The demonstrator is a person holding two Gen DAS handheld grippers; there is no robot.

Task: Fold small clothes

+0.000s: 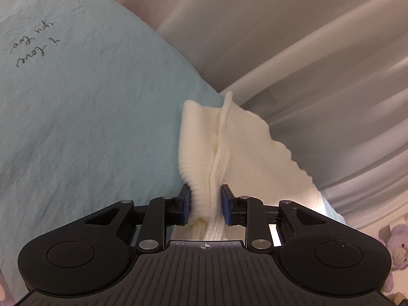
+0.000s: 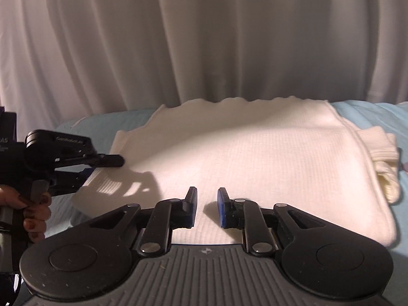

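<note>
A cream knitted garment (image 2: 242,153) lies partly folded on a light blue bed sheet (image 2: 102,125). Its ribbed sleeve cuff (image 2: 385,163) sticks out at the right. My left gripper (image 1: 206,201) is shut on a bunched ribbed edge of the garment (image 1: 229,140), with the cloth pinched between the blue pads (image 1: 225,204). The left gripper also shows in the right wrist view (image 2: 107,164), at the garment's left edge. My right gripper (image 2: 207,207) hovers just over the near part of the garment, with the jaws a little apart and nothing between them.
White curtains (image 2: 204,38) hang behind the bed. The blue sheet (image 1: 76,114) carries dark handwriting (image 1: 33,51). A purple plush toy (image 1: 397,250) sits at the far right in the left wrist view. A hand with dark nail polish (image 2: 35,219) holds the left gripper.
</note>
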